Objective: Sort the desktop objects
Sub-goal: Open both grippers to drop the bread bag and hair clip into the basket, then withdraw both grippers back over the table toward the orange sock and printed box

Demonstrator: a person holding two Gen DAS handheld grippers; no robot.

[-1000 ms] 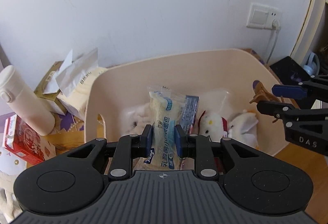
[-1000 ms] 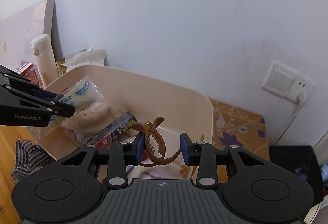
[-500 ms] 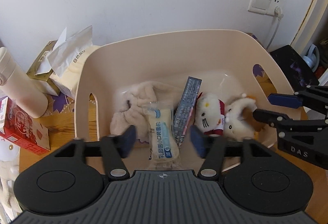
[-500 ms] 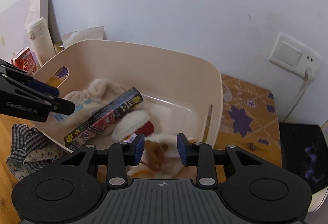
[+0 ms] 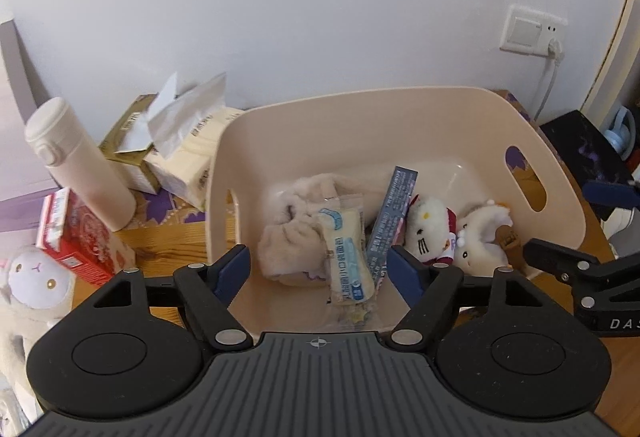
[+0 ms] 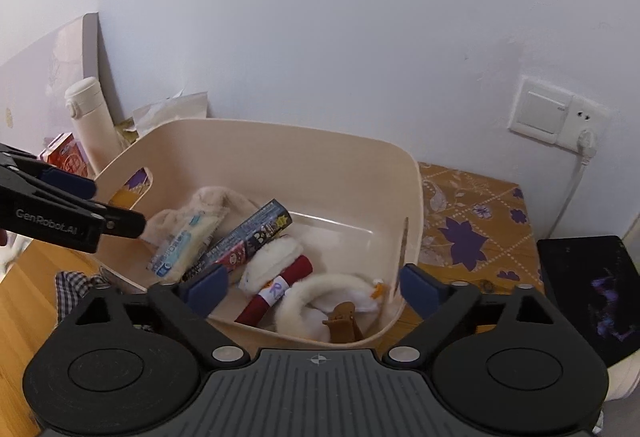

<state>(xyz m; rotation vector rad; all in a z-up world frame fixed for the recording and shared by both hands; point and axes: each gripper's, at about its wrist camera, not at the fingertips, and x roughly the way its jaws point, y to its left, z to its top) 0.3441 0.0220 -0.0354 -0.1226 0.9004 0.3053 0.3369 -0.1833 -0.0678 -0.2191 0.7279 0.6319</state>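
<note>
- Left gripper (image 5: pixel 318 269): fingers spread wide, holding nothing, above the near rim of the beige bin (image 5: pixel 420 105) — apparently poised over the drop spot.
- Right gripper (image 6: pixel 310 287): fingers likewise apart and empty, at the bin's right end.
- Contents: bread packet (image 5: pixel 346 255) atop a plush cloth (image 5: pixel 292 237); blue box (image 5: pixel 390 217) leaning beside two white plush toys (image 5: pixel 456 233); brown hair claw (image 6: pixel 342 321) in the near corner.
- Legible writing: "GenRobot.AI" and "DAS" on gripper bodies; packet text too small to read.

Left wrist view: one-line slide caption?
Open left gripper above beige bin holding bread packet, plush toys and a candy box.
</note>
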